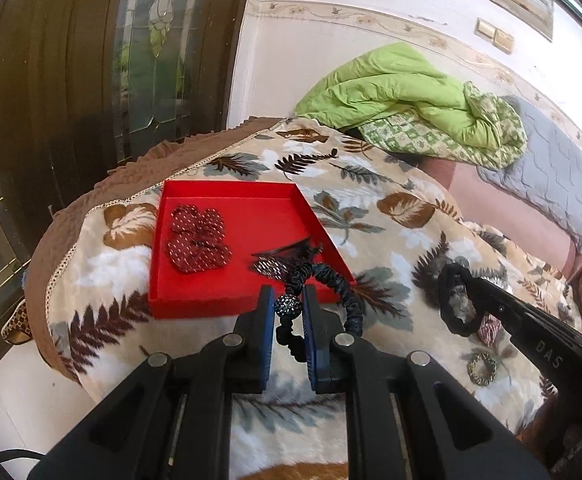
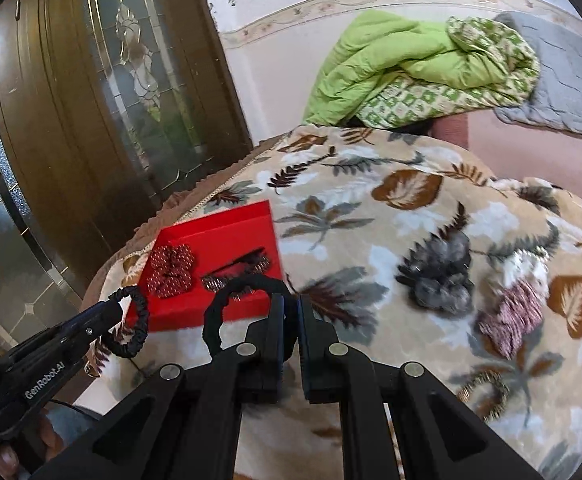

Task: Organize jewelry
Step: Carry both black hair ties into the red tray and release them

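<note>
On the bed's leaf-patterned blanket [image 1: 251, 412], at the left, lay the red tray [image 1: 227, 304] with a dotted red flower piece [image 1: 199, 240] and a dark comb-like piece [image 1: 279, 262] inside. Next, the left gripper [image 1: 289, 304] was clamped narrowly on a dark scrunchie with a beaded ball [image 1: 289, 308], just above the tray's near wall. Further right, the right gripper [image 2: 291, 312] was pinched shut on a black scrunchie [image 2: 215, 320], not yet over the tray. Both bands hung loosely, so one could catch the wall or fall outside the tray.
</note>
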